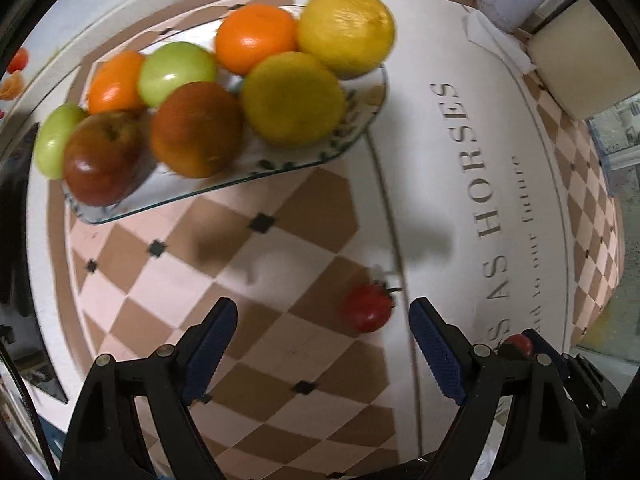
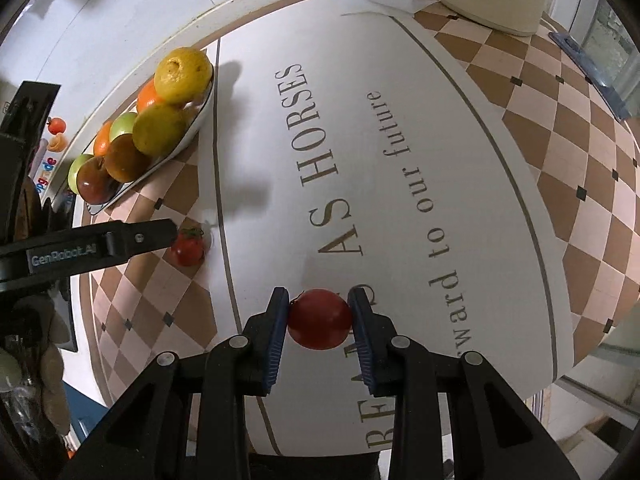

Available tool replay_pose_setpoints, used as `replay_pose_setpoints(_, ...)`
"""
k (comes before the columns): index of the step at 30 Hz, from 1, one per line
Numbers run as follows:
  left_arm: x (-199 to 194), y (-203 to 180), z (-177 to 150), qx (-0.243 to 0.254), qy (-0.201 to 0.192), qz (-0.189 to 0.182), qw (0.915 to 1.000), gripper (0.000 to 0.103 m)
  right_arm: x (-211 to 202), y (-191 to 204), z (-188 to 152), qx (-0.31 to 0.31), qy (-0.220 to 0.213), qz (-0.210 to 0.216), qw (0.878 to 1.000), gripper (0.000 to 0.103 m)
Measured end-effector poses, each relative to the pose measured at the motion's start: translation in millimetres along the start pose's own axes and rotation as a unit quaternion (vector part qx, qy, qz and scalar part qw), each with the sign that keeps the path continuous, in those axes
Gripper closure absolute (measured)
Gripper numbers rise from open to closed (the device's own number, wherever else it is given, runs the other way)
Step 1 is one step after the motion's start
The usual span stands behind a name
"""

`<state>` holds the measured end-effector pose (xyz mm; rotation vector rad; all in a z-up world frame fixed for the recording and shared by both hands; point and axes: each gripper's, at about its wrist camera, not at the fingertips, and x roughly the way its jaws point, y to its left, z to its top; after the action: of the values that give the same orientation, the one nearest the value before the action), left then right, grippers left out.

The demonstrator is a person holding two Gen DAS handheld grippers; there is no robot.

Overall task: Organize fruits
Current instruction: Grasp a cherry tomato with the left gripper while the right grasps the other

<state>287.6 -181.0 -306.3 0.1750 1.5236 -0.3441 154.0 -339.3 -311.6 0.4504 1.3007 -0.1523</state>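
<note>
Tomato [image 2: 319,319] is clamped between my right gripper [image 2: 319,312] pads; left gripper [image 1: 322,320] jaws stand apart above second tomato [image 1: 367,307].

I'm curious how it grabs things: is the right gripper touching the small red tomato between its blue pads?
Touching. The right wrist view shows the right gripper with both pads pressed against the sides of the small red tomato, no gap either side.

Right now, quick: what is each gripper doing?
Left gripper: open, holding nothing, small red tomato lying between its fingers.
Right gripper: closed on another round red tomato.
</note>
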Motion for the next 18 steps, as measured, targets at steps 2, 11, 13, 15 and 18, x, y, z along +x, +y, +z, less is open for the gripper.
replay_pose_setpoints(2,4.1,-7.0,2.6,0.011,0.004,-0.007,0.9999,0.022,-0.9,-2.2,0.3,0.003,0.001,0.004,1.000,0.069)
replay_pose_setpoints(11,25.9,-29.6,8.3,0.047,0.018,-0.006,0.9987,0.076,6.0,1.7,6.1,0.001,0.008,0.006,1.000,0.069)
replay_pose_setpoints(13,25.9,-31.6,5.5,0.051,0.012,-0.003,0.9986,0.076,5.1,1.6,8.9,0.003,0.007,0.006,1.000,0.069)
replay_pose_setpoints(15,24.3,-29.9,5.5,0.048,0.008,-0.005,0.9988,0.076,3.4,2.2,12.4,0.004,0.005,0.009,1.000,0.069)
replay_pose_setpoints(18,16.1,-18.6,2.2,0.033,0.000,-0.017,0.9993,0.076,-0.7,6.4,21.5,0.007,0.001,0.025,1.000,0.069)
